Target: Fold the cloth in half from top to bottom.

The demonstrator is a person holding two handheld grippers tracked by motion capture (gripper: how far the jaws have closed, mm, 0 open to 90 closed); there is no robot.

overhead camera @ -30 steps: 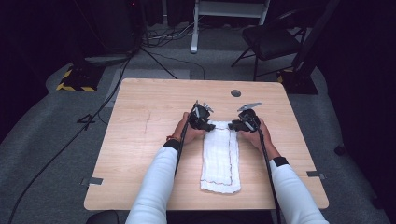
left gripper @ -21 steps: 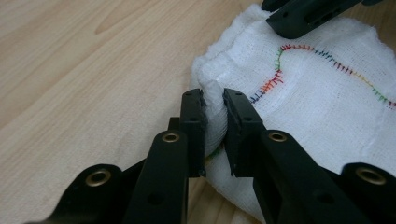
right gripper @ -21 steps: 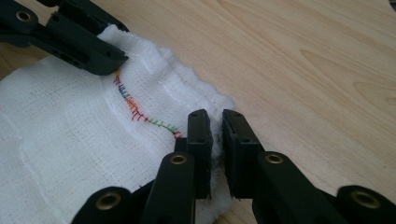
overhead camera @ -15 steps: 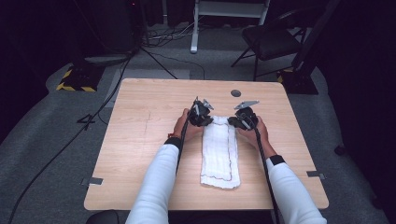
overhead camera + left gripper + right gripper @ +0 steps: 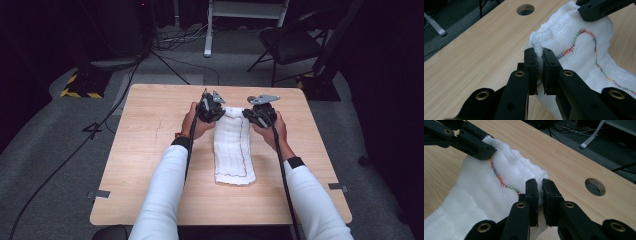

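A white folded cloth [image 5: 232,147] with coloured stitching lies lengthwise on the wooden table [image 5: 150,150]. Its far end is lifted off the table. My left gripper [image 5: 216,111] is shut on the cloth's far left corner, and the white fabric [image 5: 574,42] is pinched between its jaws [image 5: 539,58]. My right gripper [image 5: 254,115] is shut on the far right corner, with fabric [image 5: 486,190] bunched between its jaws [image 5: 540,190]. The near end of the cloth rests flat on the table.
A round hole [image 5: 595,187] in the tabletop lies just beyond the cloth's far end. A chair [image 5: 295,42] and a white stand [image 5: 210,30] are on the floor behind the table. Cables [image 5: 75,150] run across the floor at left.
Both grippers have moved away from me toward the far edge, pulling the cloth along the table with its far end raised.
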